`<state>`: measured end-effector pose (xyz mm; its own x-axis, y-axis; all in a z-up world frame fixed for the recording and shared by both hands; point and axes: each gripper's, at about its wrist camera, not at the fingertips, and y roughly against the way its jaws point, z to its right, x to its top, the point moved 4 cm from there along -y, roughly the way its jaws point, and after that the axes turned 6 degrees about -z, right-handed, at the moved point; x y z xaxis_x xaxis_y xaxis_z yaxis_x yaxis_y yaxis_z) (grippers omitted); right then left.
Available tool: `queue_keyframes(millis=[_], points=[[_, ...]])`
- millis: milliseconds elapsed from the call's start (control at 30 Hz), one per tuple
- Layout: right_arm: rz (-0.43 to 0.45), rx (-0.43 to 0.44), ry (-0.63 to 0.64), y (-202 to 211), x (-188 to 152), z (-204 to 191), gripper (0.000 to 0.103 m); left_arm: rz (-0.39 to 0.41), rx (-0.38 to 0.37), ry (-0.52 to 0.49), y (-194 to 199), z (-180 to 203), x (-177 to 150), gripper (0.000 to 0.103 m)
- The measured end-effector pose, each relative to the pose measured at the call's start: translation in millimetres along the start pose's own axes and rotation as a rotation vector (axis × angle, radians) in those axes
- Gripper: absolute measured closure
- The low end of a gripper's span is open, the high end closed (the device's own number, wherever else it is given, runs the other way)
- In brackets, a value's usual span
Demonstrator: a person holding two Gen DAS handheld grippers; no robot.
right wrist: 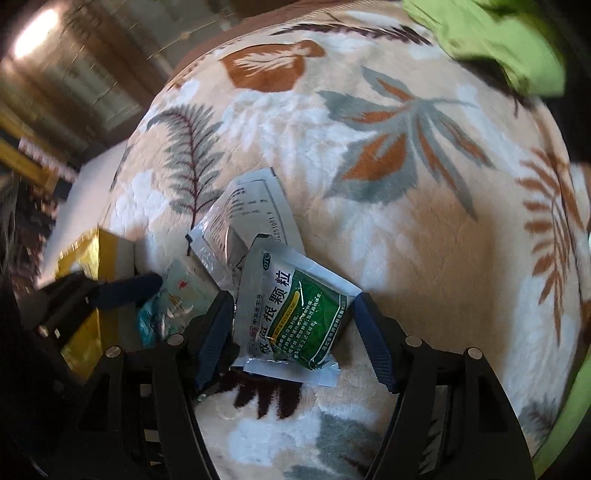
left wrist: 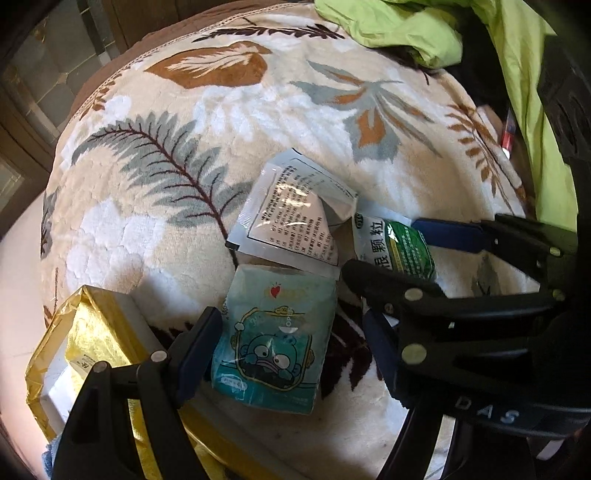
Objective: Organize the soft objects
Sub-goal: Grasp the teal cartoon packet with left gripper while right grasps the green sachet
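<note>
Here, three soft packets are lying bunched together on a plush leaf-patterned blanket (left wrist: 155,206): a teal tissue pack with a cartoon fish (left wrist: 275,343), a silver-white printed sachet (left wrist: 291,214) just above it and overlapping its top edge, and a green-and-white granule sachet (right wrist: 295,314) leaning against the silver one's right side. The left claw (left wrist: 291,350) is standing wide around the teal tissue pack, its left pad at the pack's edge and its right finger partly hidden behind the other tool, so I cannot tell whether it is pressing. The right claw (right wrist: 295,339) is straddling the green-and-white granule sachet with its jaws spread, a gap showing at the right pad while the left pad is sitting at the sachet's edge. A gold foil-lined box (left wrist: 92,343) is sitting just left of the tissue pack, at the blanket's edge. Lime-green fabric (left wrist: 424,29) is lying bunched at the blanket's far right.
</note>
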<state>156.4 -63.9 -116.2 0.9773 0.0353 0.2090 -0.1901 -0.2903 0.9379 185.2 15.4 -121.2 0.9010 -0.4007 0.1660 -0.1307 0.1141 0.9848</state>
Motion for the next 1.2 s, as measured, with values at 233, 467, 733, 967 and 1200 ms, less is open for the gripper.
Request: queue_keyframes(millis=[233,467,733,967,1200], points=[[-0.002,-0.003,0.075,3.3,-4.1,7.9,0.050,-0.014,-0.027,-0.002,-0.7,7.3,-2.4,0.024],[-0.003,-0.055,0.142,10.4,-14.2,22.1,0.056,-0.030,0.016,0.007,-4.3,10.6,-3.5,0.042],[-0.022,-0.050,0.147,19.4,-28.1,48.1,0.057,-0.026,0.013,0.073,-3.5,8.9,-6.4,0.047],[-0.005,-0.058,0.134,15.7,-33.8,41.6,0.039,-0.039,0.097,0.036,-7.8,18.8,-12.1,0.043],[0.013,-0.119,0.213,21.0,-40.8,44.6,0.060,-0.039,0.089,0.107,-7.1,22.3,-11.3,0.051]])
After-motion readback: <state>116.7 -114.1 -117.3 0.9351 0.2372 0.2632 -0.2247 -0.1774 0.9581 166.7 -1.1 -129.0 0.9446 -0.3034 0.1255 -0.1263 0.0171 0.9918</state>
